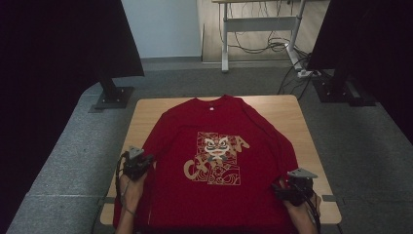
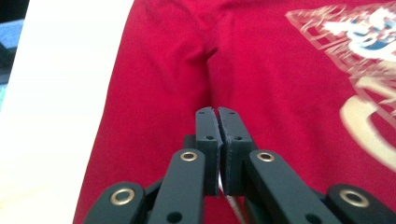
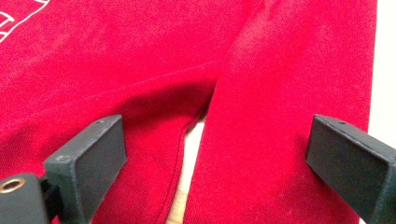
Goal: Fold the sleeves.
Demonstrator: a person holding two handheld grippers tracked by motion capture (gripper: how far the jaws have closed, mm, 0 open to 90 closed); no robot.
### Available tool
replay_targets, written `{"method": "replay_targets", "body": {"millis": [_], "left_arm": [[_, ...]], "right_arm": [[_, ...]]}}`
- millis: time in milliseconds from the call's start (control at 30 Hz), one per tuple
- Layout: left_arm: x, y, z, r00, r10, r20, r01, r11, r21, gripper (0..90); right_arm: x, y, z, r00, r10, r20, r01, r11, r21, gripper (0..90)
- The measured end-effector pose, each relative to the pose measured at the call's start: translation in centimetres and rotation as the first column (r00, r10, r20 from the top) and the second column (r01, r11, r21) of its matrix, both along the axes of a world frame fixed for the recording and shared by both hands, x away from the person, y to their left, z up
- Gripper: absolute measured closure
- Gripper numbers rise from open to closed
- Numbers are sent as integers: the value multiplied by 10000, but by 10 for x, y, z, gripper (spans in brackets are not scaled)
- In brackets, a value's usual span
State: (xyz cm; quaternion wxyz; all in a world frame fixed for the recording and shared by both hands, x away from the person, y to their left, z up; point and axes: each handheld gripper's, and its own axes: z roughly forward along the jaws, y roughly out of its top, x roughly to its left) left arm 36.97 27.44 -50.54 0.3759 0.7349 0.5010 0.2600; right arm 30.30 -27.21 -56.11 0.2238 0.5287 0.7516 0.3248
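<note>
High view: red shirt (image 1: 214, 161) laid flat, front up, on a wooden table (image 1: 297, 117), collar at the far edge, hem hanging over the near edge; gold print (image 1: 216, 161) with a white mask face at mid-chest. Left gripper (image 1: 138, 165) over the shirt's left side by the sleeve, held in a hand (image 1: 129, 187) that enters from below; right gripper (image 1: 291, 186) at the shirt's right side near the table's near right corner. From this height neither pair of jaws can be read. Around the table: grey floor, two dark stands, a desk frame with cables at the back. Left gripper view: the two black jaws are pressed together, tip to tip, above the red cloth (image 2: 159, 70); a fold runs up from the tips towards a crease, but whether any cloth is pinched between the pads cannot be told. Part of the print (image 2: 355, 37) shows at upper right, blurred; pale tabletop (image 2: 60, 93) at left beside the shirt's edge. Right gripper view: jaws stand wide apart, pads clear of the cloth, nothing clamped. Between them lie the sleeve (image 3: 289, 116) and the body (image 3: 116, 56) of the shirt, meeting at the armpit seam, with a sliver of tabletop (image 3: 189, 154) showing in the gap below it. A corner of the print's white lines (image 3: 14, 18) appears at top left.
</note>
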Motion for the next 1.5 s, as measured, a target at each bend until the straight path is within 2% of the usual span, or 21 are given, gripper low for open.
{"method": "replay_targets", "body": {"millis": [300,400,467,633,667,800,867,900,933,967,1000,1067,1167,1233,1267,1300,1333,1367,1433,1467,1500], "left_arm": [[1,-15,17,9988,-418,261,424,9989,-216,889],[1,-15,17,9988,-418,261,424,9989,-216,890],[1,-22,26,9973,-605,426,614,9979,-199,900],[1,-24,28,9969,-641,453,648,9978,-134,900],[1,-23,26,9978,-541,375,542,9985,-17,900],[3,-11,7,10000,-27,-10,27,9994,359,758],[3,-11,7,10000,-27,-10,27,9994,359,736],[5,-4,-6,9991,325,-289,-312,9985,445,736],[5,-4,-6,9991,325,-289,-312,9985,445,678],[5,-4,-6,9991,325,-289,-312,9985,445,678],[8,-1,-18,9970,488,-595,-459,9977,492,678],[8,-1,-22,9964,502,-684,-465,9975,541,626],[11,-1,-33,9927,766,-931,-672,9926,1009,636],[11,-1,-33,9927,766,-931,-672,9926,1009,656],[12,2,-40,9911,942,-941,-842,9909,1053,656],[12,2,-40,9911,942,-941,-842,9909,1053,752],[12,4,-39,9907,971,-958,-865,9902,1093,752],[12,5,-39,9905,960,-980,-852,9904,1089,813],[12,5,-39,9905,960,-980,-852,9904,1089,837],[10,8,-35,9923,941,-804,-865,9919,935,837],[9,8,-33,9934,926,-670,-865,9923,884,885]], "right_arm": [[0,0,0,10000,25,4,-25,10000,-1,51],[0,0,0,10000,25,0,-25,10000,2,50],[0,0,0,10000,33,1,-33,10000,1,50],[0,0,0,10000,42,-1,-42,10000,0,49],[0,0,0,10000,42,-1,-42,10000,0,49],[0,0,0,10000,63,1,-63,10000,-1,49],[0,0,0,10000,63,-1,-63,10000,-2,49],[0,0,0,10000,63,-1,-63,10000,-2,49],[0,0,0,10000,63,-1,-63,10000,-2,49],[0,0,0,10000,60,-3,-60,10000,-1,49],[0,0,0,10000,60,-3,-60,10000,-1,49],[0,0,0,10000,62,-1,-62,10000,-3,49],[0,0,0,10000,62,-1,-62,10000,-3,49],[0,0,0,10000,62,0,-62,10000,-2,49],[0,0,0,10000,62,0,-62,10000,-2,49],[0,0,0,10000,62,0,-62,10000,-2,49],[0,0,0,10000,64,0,-64,10000,-2,48],[0,0,0,10000,65,0,-65,10000,0,49],[0,0,0,10000,65,1,-65,10000,-4,49],[0,0,0,10000,65,1,-65,10000,-4,48],[0,0,0,10000,71,1,-71,10000,-2,48]]}}
